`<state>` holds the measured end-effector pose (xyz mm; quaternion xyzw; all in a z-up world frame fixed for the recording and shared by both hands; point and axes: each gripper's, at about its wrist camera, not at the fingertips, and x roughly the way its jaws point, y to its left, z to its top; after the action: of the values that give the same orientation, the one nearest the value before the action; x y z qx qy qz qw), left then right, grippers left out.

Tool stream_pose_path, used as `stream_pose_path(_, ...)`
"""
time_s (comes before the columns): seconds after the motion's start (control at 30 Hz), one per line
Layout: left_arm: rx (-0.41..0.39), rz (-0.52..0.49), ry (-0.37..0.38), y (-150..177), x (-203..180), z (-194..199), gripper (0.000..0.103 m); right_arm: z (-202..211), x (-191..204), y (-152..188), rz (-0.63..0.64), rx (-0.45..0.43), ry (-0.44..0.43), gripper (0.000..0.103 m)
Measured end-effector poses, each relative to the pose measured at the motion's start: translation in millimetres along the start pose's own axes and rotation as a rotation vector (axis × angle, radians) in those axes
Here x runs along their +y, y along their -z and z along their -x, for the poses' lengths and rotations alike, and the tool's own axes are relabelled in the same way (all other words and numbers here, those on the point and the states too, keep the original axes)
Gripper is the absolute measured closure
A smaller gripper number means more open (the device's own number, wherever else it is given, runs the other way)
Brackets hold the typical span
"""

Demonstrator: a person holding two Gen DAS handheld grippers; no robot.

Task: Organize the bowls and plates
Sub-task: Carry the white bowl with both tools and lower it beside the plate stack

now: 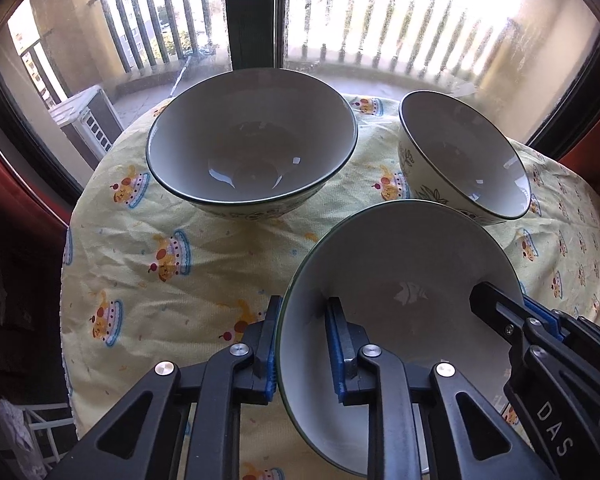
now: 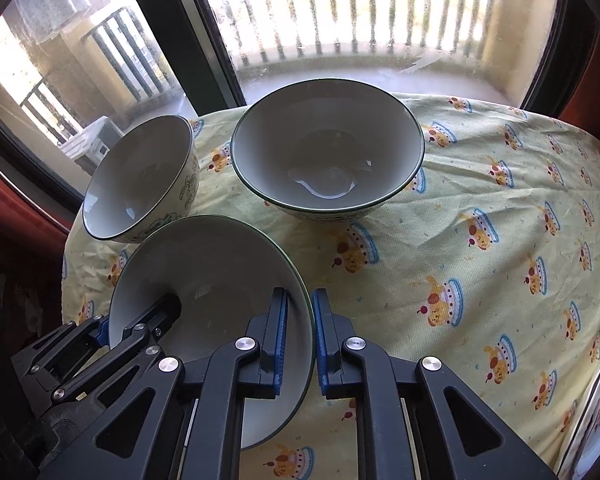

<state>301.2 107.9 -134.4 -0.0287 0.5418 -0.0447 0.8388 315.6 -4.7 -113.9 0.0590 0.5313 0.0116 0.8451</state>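
**Two grippers clamped on opposite rims of one plate**

Nearest the lens, the left gripper (image 1: pixel 306 344) has its jaws closed on the left rim of the plate (image 1: pixel 400 280), one pad outside the rim and one inside. From the other side the right gripper (image 2: pixel 300 340) pinches the opposite rim in the same fashion, and its dark fingers also show at the plate's far edge in the left view. The plate lies at the near edge of the bench (image 1: pixel 220 264), which is covered by a yellow printed cloth, and appears tilted up slightly toward the cameras. Beyond it, toward the window (image 1: pixel 340 20), stand two bowls: a large bowl (image 1: pixel 252 136) at the bench's back middle and a small bowl (image 1: pixel 464 160) leaning to one side, just beside the plate's far rim. Both hands are equally near; the plate spans the gap between them. Any lift, judged from this grip, must keep the two hands level and matched, and clear the small bowl.
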Motion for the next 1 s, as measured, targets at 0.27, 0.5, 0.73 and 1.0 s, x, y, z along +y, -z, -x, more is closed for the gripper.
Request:
stream_pose_path(0.27, 0.001, -0.029, 0.006, 16, -22, 14, 0.084, 20, -15, 14, -0.008, -0.013, 0.014, 0.088)
stream_pose_path(0.5, -0.009, -0.042, 0.009, 30, -48, 30, 0.084, 42, -42, 30, -0.034, -0.018, 0.017, 0.088)
stream_pose_path(0.73, -0.019, -0.045, -0.005, 47, -79, 48, 0.084, 66, -70, 46, -0.035, -0.024, 0.007, 0.088)
stream_pose_path(1.0, -0.023, -0.025, -0.008, 75, -119, 65, 0.084, 93, -108, 65, -0.02, -0.034, -0.003, 0.088)
